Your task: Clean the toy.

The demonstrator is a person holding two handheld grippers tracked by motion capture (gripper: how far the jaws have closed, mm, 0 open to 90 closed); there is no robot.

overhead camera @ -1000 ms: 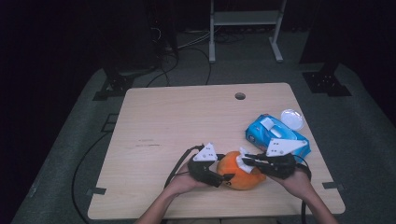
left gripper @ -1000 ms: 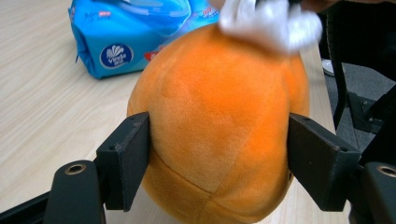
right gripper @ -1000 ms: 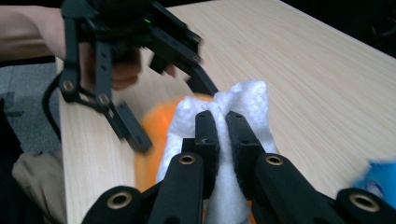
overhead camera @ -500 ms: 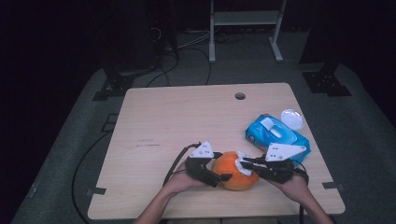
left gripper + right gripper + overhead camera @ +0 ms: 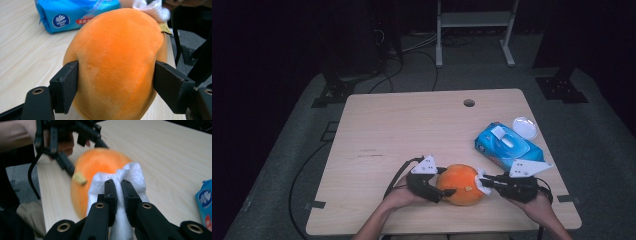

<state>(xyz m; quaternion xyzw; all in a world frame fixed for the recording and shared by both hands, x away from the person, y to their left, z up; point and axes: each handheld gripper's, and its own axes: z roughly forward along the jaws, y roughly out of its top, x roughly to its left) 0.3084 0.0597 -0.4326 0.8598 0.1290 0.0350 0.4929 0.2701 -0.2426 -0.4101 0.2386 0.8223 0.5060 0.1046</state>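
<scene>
We find an orange plush toy [image 5: 459,184] resting on the desk [image 5: 412,130] near its front edge, between the two hand-held grippers. The left gripper [image 5: 432,189] has it from the left side: in the left gripper view the two black fingers [image 5: 65,86] stand about half open, one pad pressed on each flank of the toy [image 5: 117,62]. Their jaws have just been easing in and out on it, and the pads remain in contact. We judge this hold to be a brace — it keeps the soft, rounded body from rolling or sliding while the other hand works on it.

The right gripper [image 5: 492,183] comes in from the right with its fingers [image 5: 110,192] closed tight on a bunched white wipe [image 5: 130,177]. The wad stands proud of the fingertips and meets the toy's surface beside a small yellow tag [image 5: 79,178], so that cloth and not hard plastic touches the plush. We read the step in hand as wiping the toy.

A blue pack of wipes [image 5: 507,146] lies on the desk behind the right hand, within easy reach — presumably the source of the wipe. A small round clear lid [image 5: 524,126] sits just beyond the pack. Neither is touched at this moment.
</scene>
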